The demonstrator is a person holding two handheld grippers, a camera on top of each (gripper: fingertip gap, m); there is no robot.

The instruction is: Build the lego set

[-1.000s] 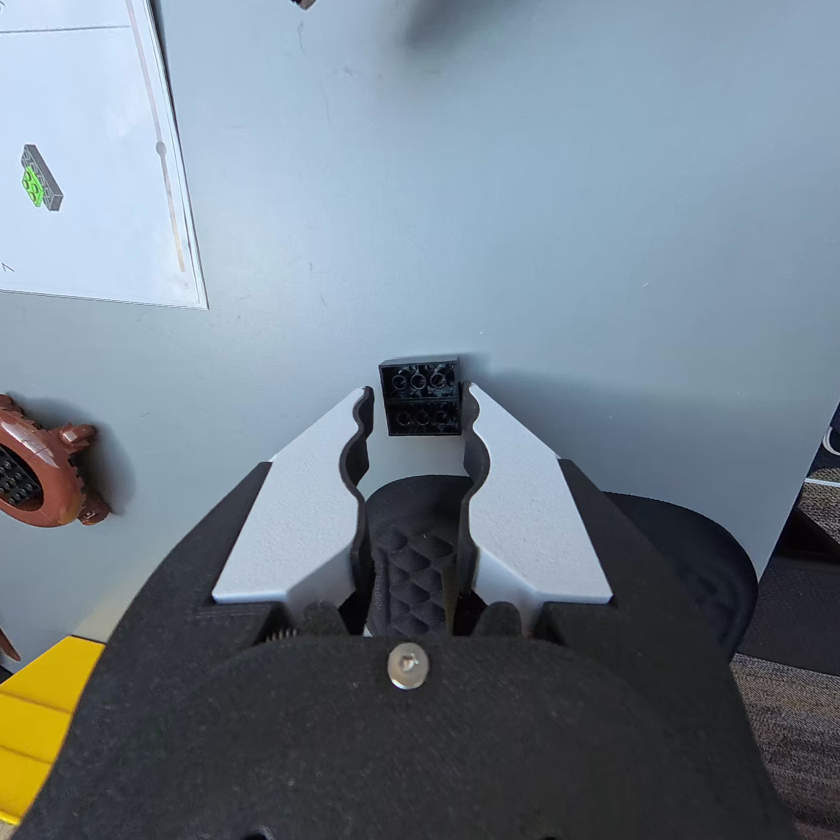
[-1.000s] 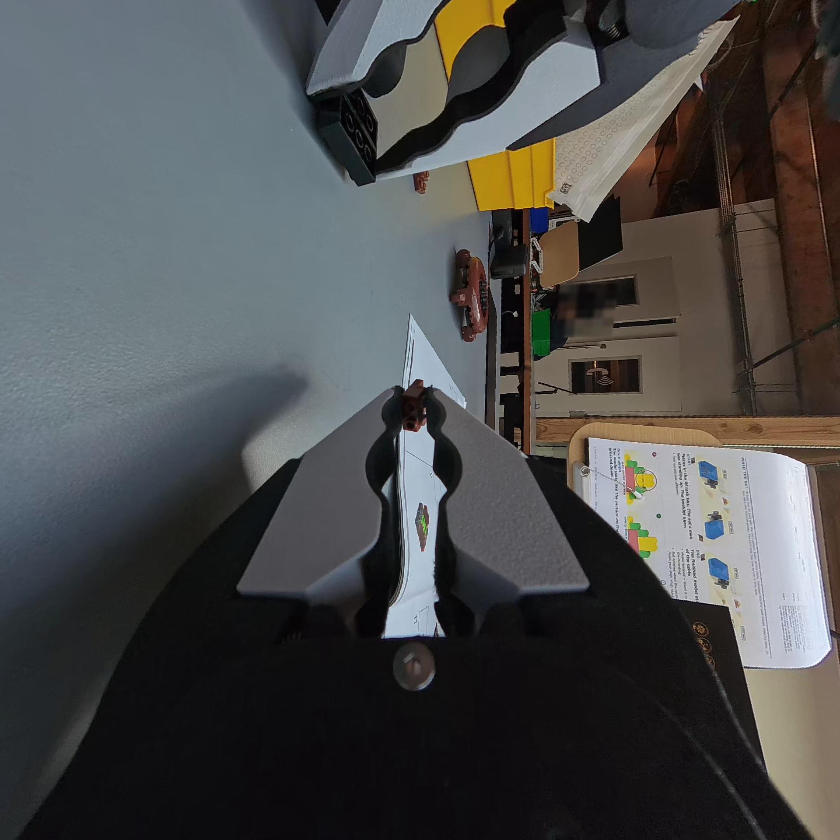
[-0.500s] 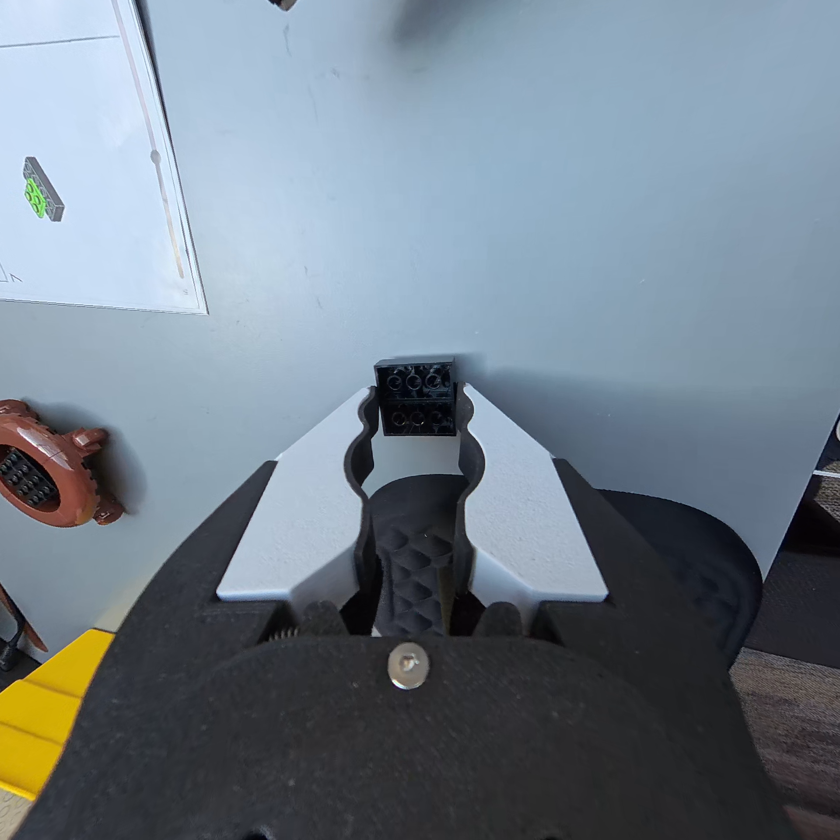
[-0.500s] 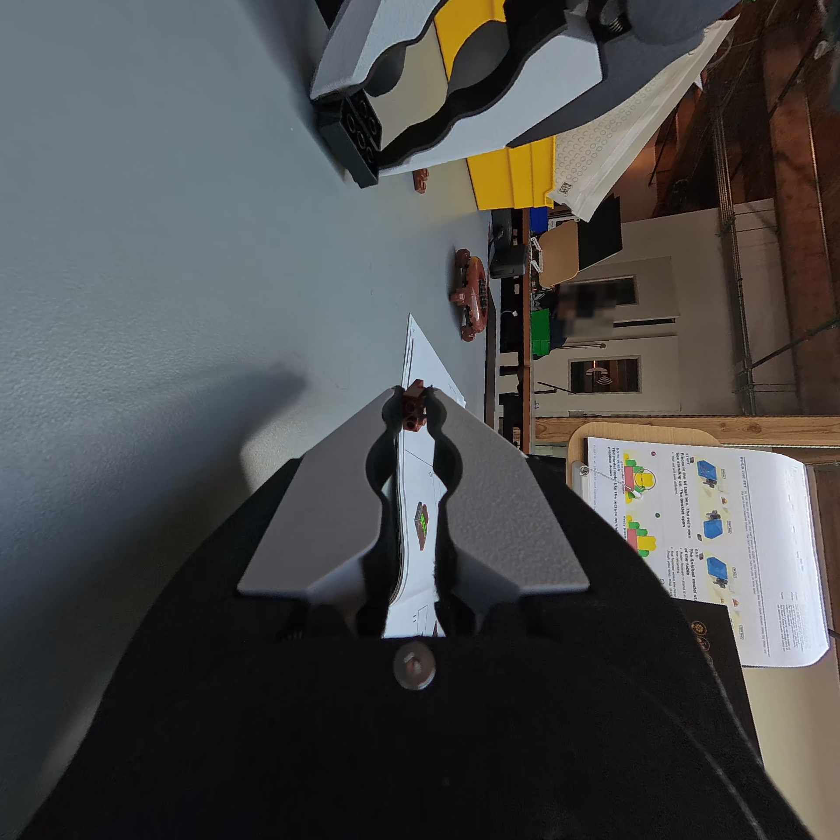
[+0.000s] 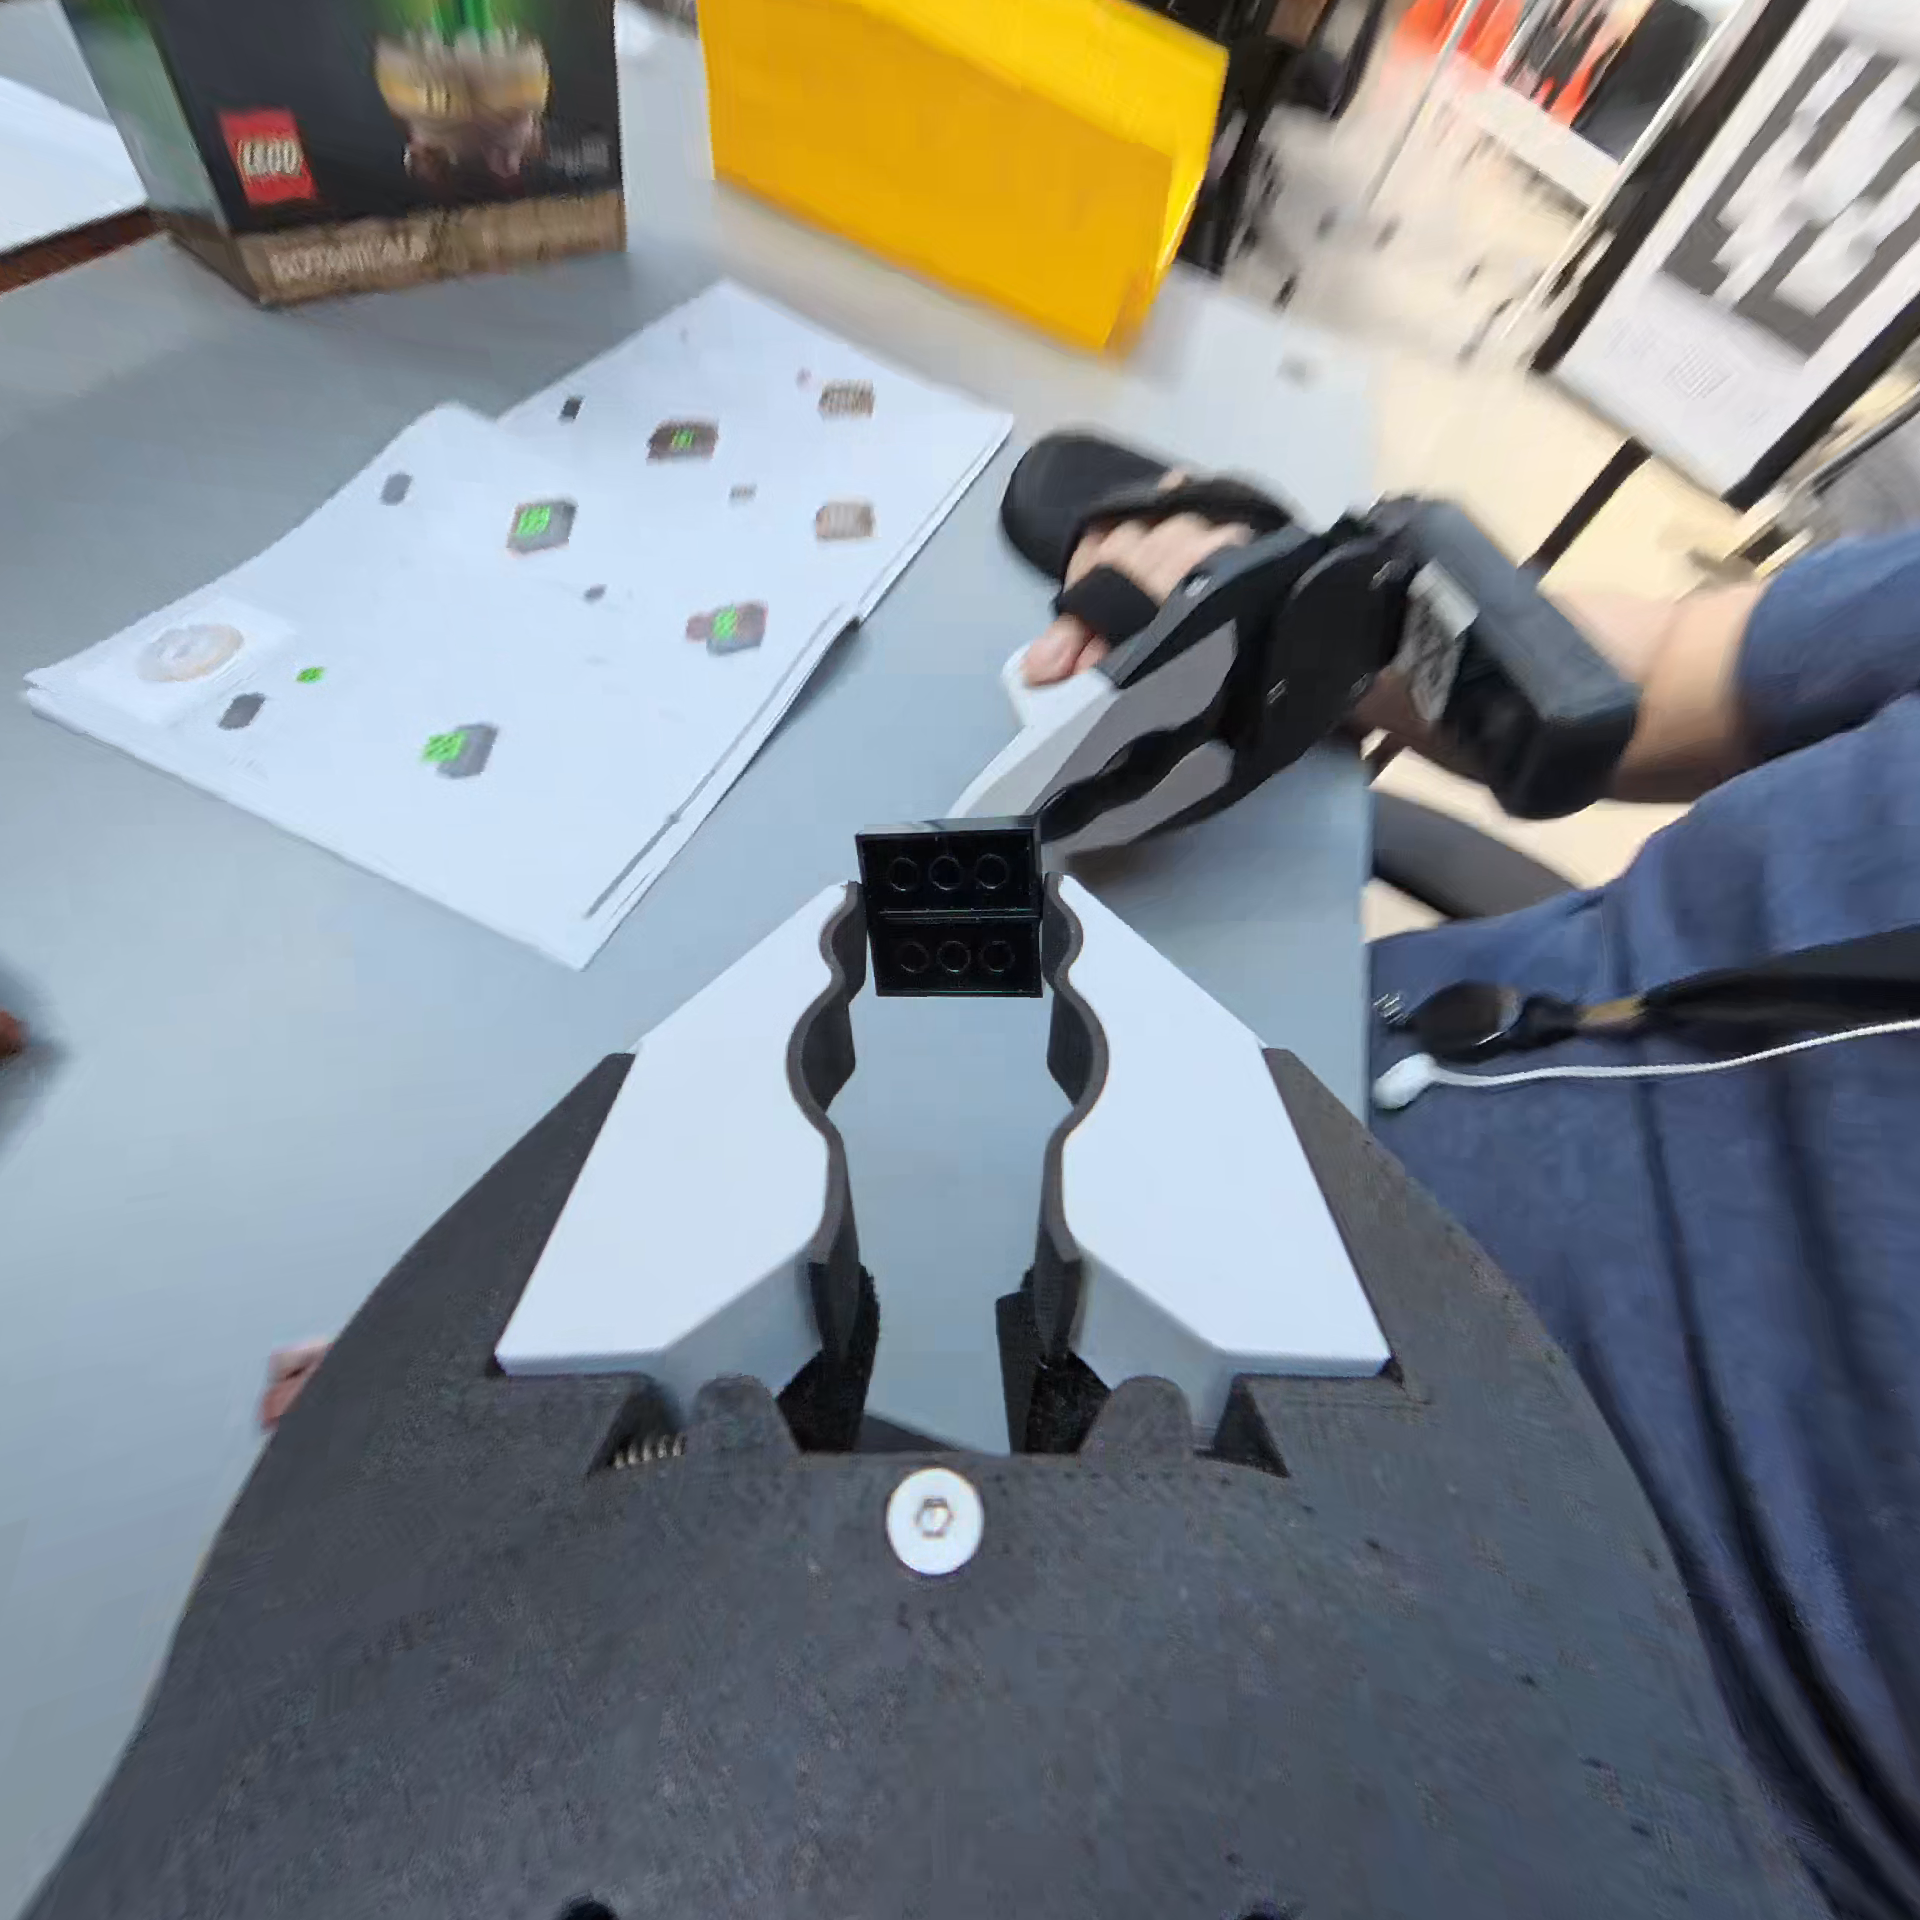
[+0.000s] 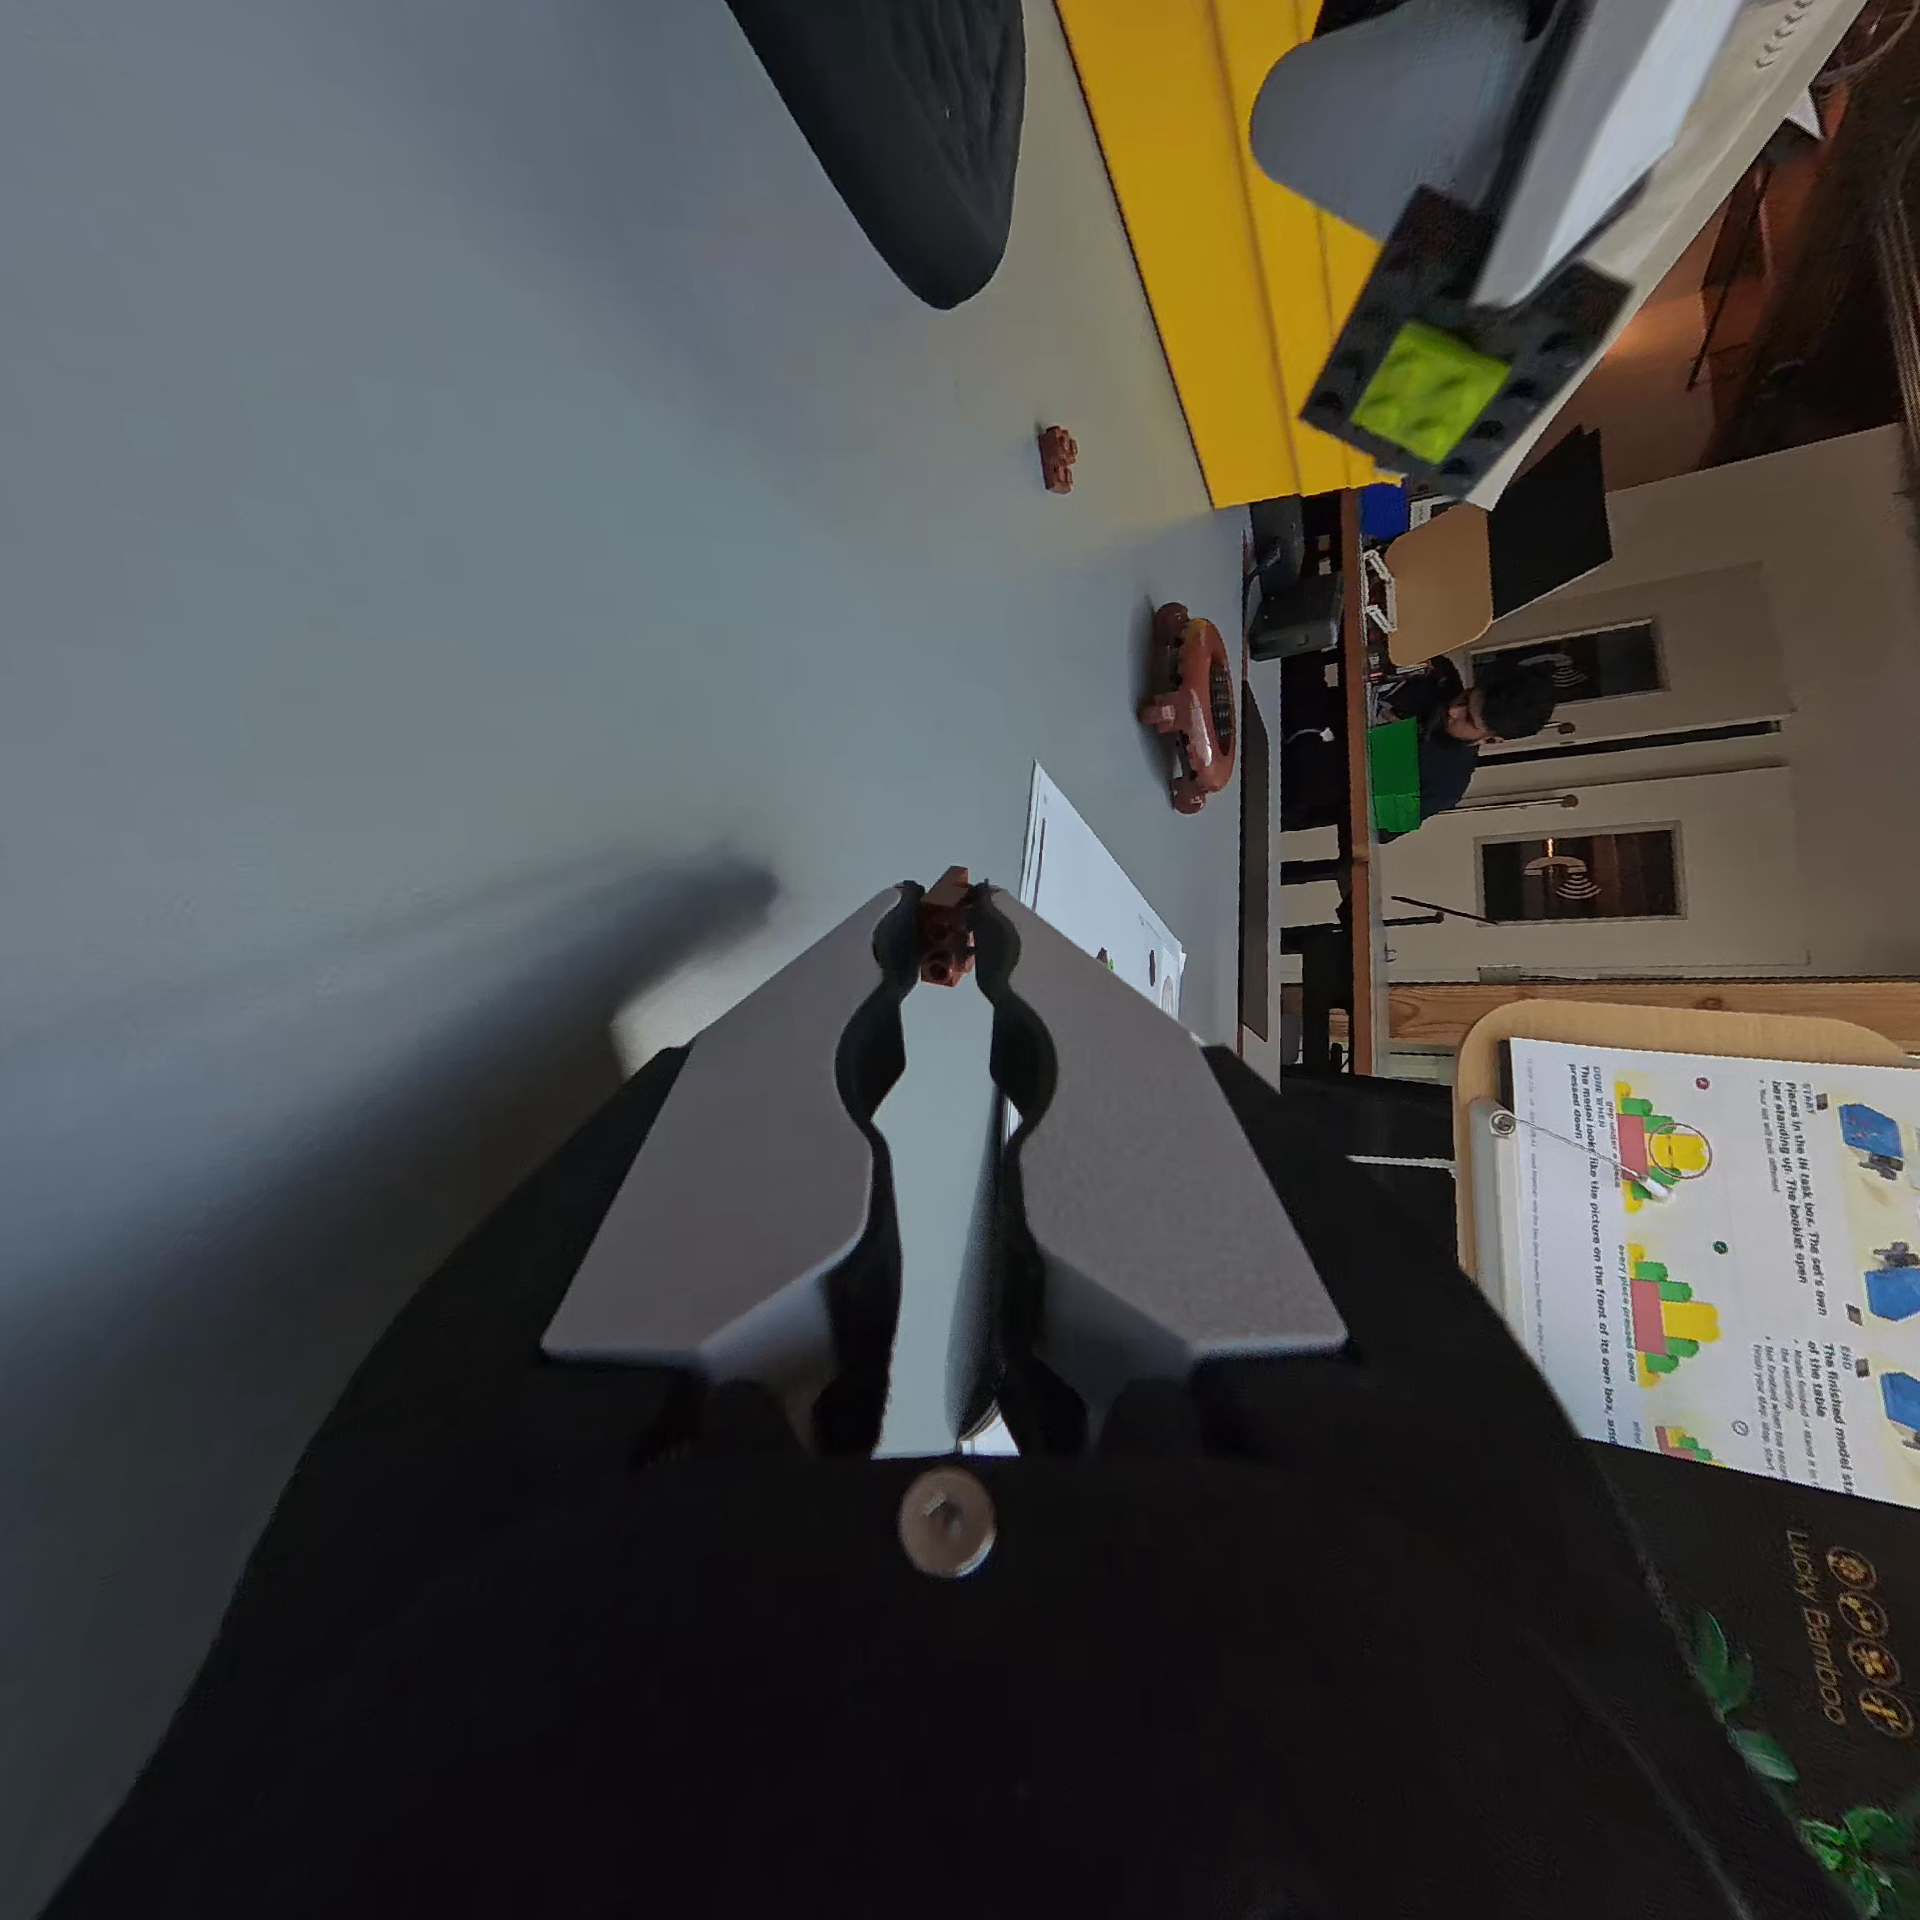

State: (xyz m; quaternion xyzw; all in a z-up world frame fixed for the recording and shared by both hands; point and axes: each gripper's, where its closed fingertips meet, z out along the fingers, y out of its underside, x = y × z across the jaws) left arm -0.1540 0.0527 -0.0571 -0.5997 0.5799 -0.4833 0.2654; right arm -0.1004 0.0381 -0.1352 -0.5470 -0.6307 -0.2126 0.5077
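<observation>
My left gripper (image 5: 951, 914) is shut on a black brick assembly (image 5: 951, 906) and holds it up off the grey table (image 5: 260, 1091), underside toward the camera. In the right wrist view the same assembly (image 6: 1439, 379) shows a lime green plate on its top, held high at the upper right. My right gripper (image 6: 945, 920) is shut on a small reddish-brown piece (image 6: 943, 930) just above the table. In the left wrist view the right gripper (image 5: 1049, 769), held by a hand, lies low just behind the black assembly.
An open instruction booklet (image 5: 520, 603) lies on the table. A set box (image 5: 384, 135) and a yellow box (image 5: 956, 156) stand at the back. A brown round build (image 6: 1195, 707) and a small brown piece (image 6: 1058, 457) lie on the table. A black pad (image 6: 914, 135) lies near the table's edge. One gripper's finger ends stand about 10 cm off the other's. Left tips and right tips are each some 20 cm from the brown round build (image 6: 1195, 707).
My left gripper has lifted the black assembly off the table and swung up, now facing the booklet and the right gripper. The right gripper still holds the brown piece in about the same place.
</observation>
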